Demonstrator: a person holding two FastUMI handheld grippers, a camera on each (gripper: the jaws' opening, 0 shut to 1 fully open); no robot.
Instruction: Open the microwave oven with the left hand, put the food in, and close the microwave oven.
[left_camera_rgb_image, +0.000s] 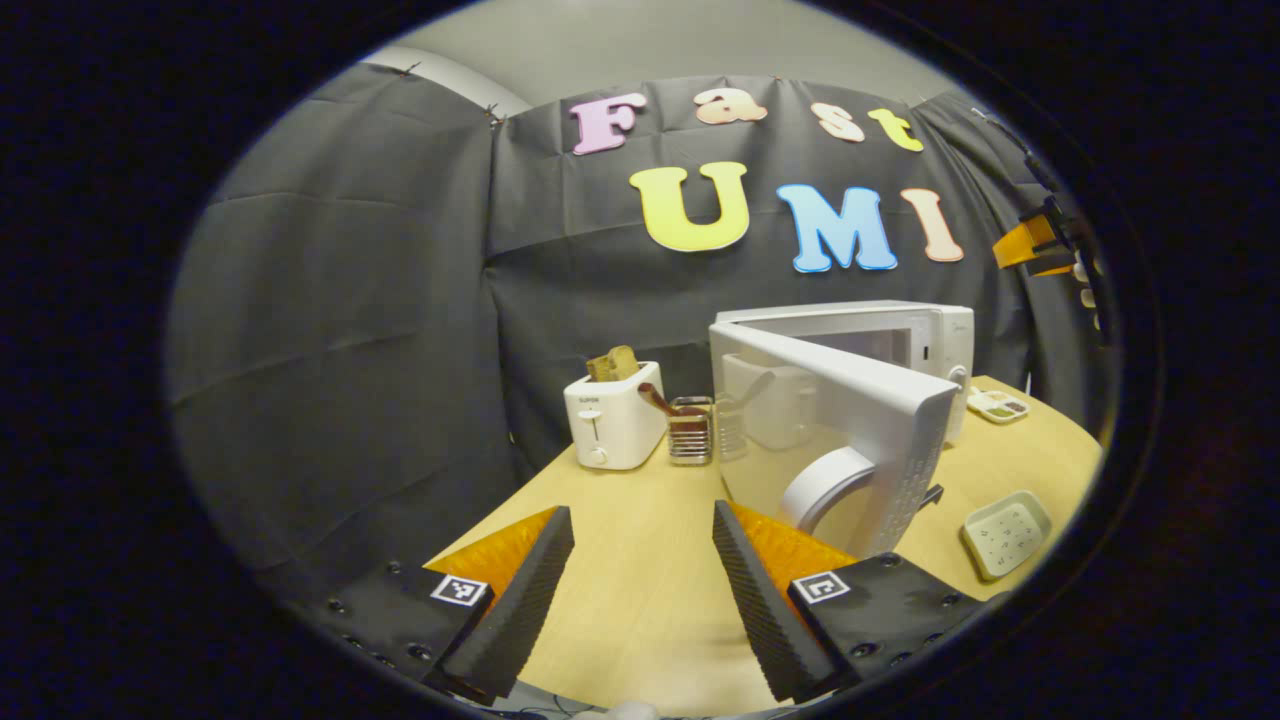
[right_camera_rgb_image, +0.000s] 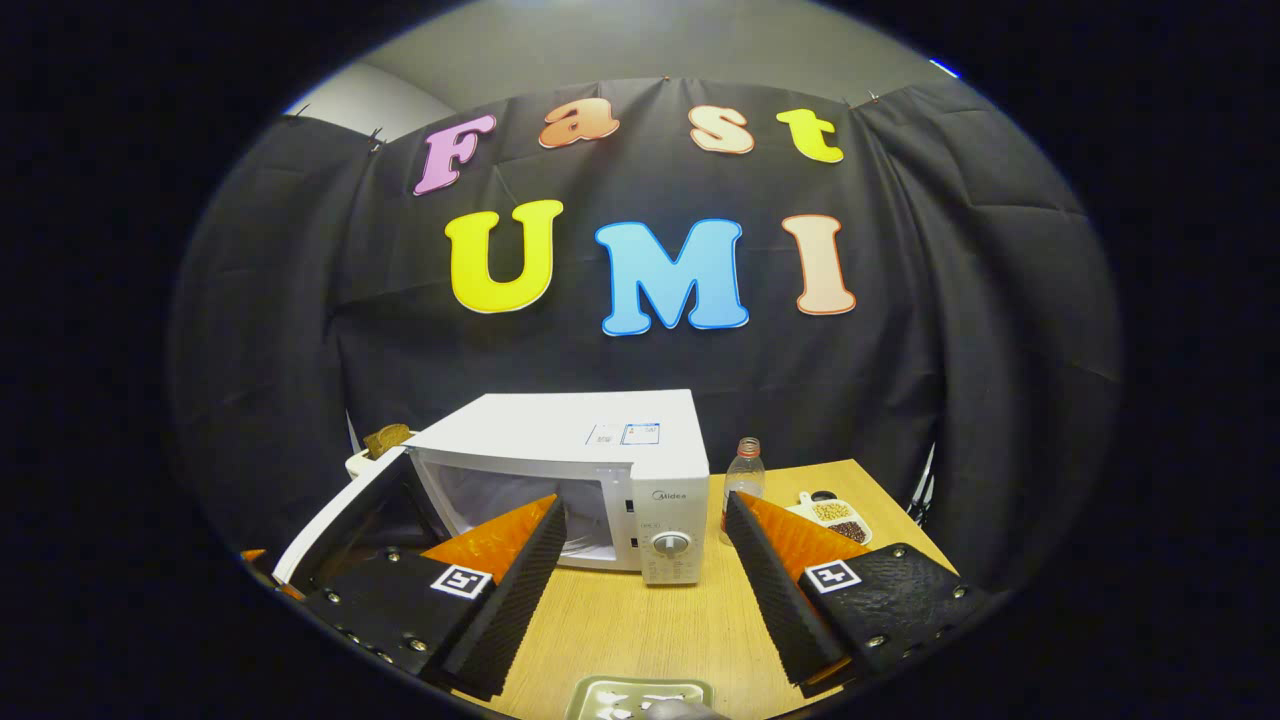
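The right gripper (right_camera_rgb_image: 645, 590), jaws spread and empty, hovers just behind the food tray (right_camera_rgb_image: 640, 697). The open microwave (right_camera_rgb_image: 560, 470) lies straight ahead. The left gripper (left_camera_rgb_image: 640, 590) is also open.

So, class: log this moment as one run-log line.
microwave door: open | left gripper: open, empty | right gripper: open, empty | food tray: on table, outside oven

the microwave oven (right_camera_rgb_image: 590, 470) stands on the surface (right_camera_rgb_image: 650, 620) with its door (left_camera_rgb_image: 840, 420) swung open. in the left gripper view a toaster (left_camera_rgb_image: 612, 418) stands left of it, a small rack (left_camera_rgb_image: 691, 430) between them, and a tray (left_camera_rgb_image: 1005, 520) lies right of the door. in the right gripper view a bottle (right_camera_rgb_image: 742, 480) stands just right of the oven, with a compartment dish (right_camera_rgb_image: 835, 515) beyond it.
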